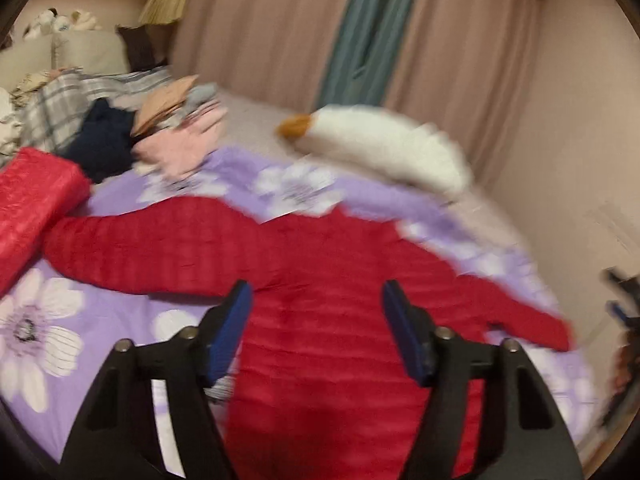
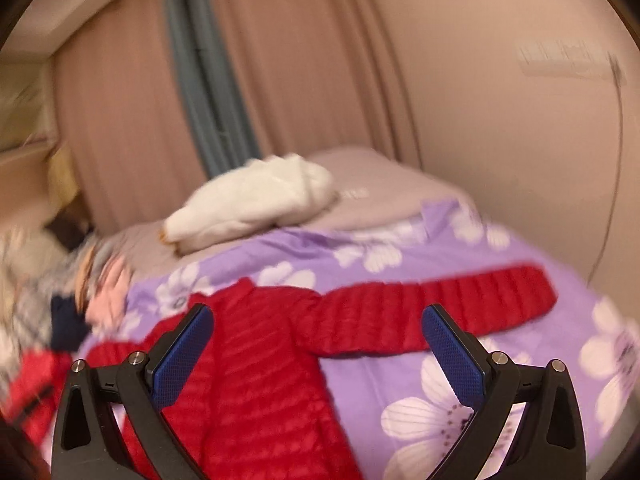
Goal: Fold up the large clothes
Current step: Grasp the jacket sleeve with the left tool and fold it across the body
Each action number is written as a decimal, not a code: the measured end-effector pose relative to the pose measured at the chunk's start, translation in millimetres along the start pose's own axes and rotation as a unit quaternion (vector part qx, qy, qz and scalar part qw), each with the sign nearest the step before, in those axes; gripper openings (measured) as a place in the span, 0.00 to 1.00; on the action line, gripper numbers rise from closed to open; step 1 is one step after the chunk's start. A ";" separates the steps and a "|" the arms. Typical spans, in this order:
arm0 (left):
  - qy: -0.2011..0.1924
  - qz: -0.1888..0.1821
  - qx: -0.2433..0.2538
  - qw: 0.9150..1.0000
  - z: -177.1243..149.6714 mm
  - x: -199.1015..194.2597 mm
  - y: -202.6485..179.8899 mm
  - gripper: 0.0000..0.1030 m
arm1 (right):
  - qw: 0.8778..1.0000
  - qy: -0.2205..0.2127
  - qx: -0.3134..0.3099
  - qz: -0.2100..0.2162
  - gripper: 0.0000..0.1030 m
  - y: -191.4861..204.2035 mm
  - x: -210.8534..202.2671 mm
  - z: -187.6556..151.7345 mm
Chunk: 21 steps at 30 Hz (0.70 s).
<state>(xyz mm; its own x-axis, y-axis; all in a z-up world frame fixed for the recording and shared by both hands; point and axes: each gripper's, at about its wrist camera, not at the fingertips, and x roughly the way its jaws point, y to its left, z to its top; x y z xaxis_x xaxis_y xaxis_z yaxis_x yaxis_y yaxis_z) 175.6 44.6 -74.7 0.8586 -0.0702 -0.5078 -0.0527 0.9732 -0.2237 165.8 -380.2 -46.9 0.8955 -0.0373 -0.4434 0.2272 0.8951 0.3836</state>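
Two grippers, left (image 1: pixel 316 328) and right (image 2: pixel 316 356), both spread and empty over my jacket (image 1: pixel 320 300); I risk pinching the bedsheet (image 2: pixel 400 380) too.

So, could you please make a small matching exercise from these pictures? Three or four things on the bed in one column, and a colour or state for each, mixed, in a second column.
Things:
1. jacket
2. bed cover
3. plush toy
4. left gripper

Descriptions:
A. white with an orange tip
B. red, lying flat with sleeves spread out
C. open, holding nothing
D. purple with white flowers

Pairs: 1-B, 2-D, 3-A, 4-C
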 end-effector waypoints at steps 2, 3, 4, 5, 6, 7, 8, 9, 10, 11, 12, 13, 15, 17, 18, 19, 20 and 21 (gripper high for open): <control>0.002 0.017 0.007 1.000 -3.5 25.1 7.4 0.52 | 1.000 0.017 0.013 -0.007 1.00 -16.9 20.0 2.5; 0.009 0.018 0.004 1.000 -5.1 36.7 12.6 0.48 | 0.999 0.023 0.018 -0.016 1.00 -25.9 30.8 3.1; 0.015 0.020 -0.006 1.000 -8.1 51.6 19.7 0.46 | 0.999 0.027 0.026 -0.032 1.00 -35.3 40.3 2.6; 0.017 0.027 -0.016 0.999 -9.9 60.9 26.1 0.46 | 0.997 0.032 0.035 -0.057 1.00 -46.5 49.0 1.0; 0.025 0.043 -0.030 0.998 -11.8 77.0 33.5 0.44 | 0.994 0.043 0.048 -0.088 1.00 -61.4 60.9 -1.6; 0.032 0.059 -0.032 0.997 -11.8 87.5 37.8 0.42 | 0.992 0.051 0.056 -0.104 1.00 -70.0 67.4 -4.7; 0.043 0.092 -0.025 0.995 -14.0 103.4 41.0 0.42 | 0.988 0.066 0.072 -0.120 1.00 -83.5 76.7 -10.2; 0.046 0.100 -0.023 0.994 -13.3 110.9 45.0 0.40 | 0.986 0.078 0.083 -0.124 1.00 -93.2 82.9 -12.7; 0.050 0.099 -0.031 0.993 -16.1 121.4 49.2 0.37 | 0.983 0.094 0.093 -0.126 1.00 -108.1 91.3 -19.3; 0.060 0.094 -0.048 0.993 -18.2 129.7 54.0 0.35 | 0.982 0.101 0.098 -0.127 0.99 -117.5 95.8 -20.5; 0.068 0.086 -0.064 0.992 -20.5 136.5 58.5 0.30 | 0.980 0.110 0.101 -0.134 0.96 -128.4 100.4 -23.5; 0.069 0.076 -0.075 0.992 -24.7 141.4 62.8 0.28 | 0.976 0.118 0.104 -0.152 0.95 -139.7 104.7 -27.0; 0.067 0.075 -0.073 0.992 -34.3 147.2 64.3 0.28 | 0.966 0.127 0.121 -0.192 0.92 -165.7 109.7 -33.6; 0.102 0.089 -0.068 0.988 -46.1 160.8 63.2 0.23 | 0.956 0.135 0.160 -0.205 0.87 -191.7 112.3 -39.7; 0.117 0.082 -0.069 0.987 -50.7 166.3 62.9 0.21 | 0.952 0.136 0.185 -0.200 0.84 -205.0 111.8 -42.4; 0.124 0.071 -0.075 0.987 -55.1 169.2 64.4 0.21 | 0.951 0.135 0.201 -0.194 0.84 -215.7 109.0 -44.0; 0.128 0.061 -0.088 0.986 -58.0 171.1 68.9 0.21 | 0.950 0.128 0.215 -0.186 0.82 -225.6 106.6 -44.1; 0.127 0.052 -0.101 0.985 -59.1 170.5 73.5 0.22 | 0.952 0.115 0.224 -0.177 0.82 -232.1 102.9 -43.3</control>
<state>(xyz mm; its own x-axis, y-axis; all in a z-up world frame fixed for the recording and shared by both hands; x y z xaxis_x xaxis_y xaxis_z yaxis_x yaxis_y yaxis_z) 287.9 91.2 -226.9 0.6888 -0.0511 -0.7232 -0.2558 0.9162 -0.3084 188.7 -572.6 -216.6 0.6373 -0.1573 -0.7544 0.6852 0.5636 0.4613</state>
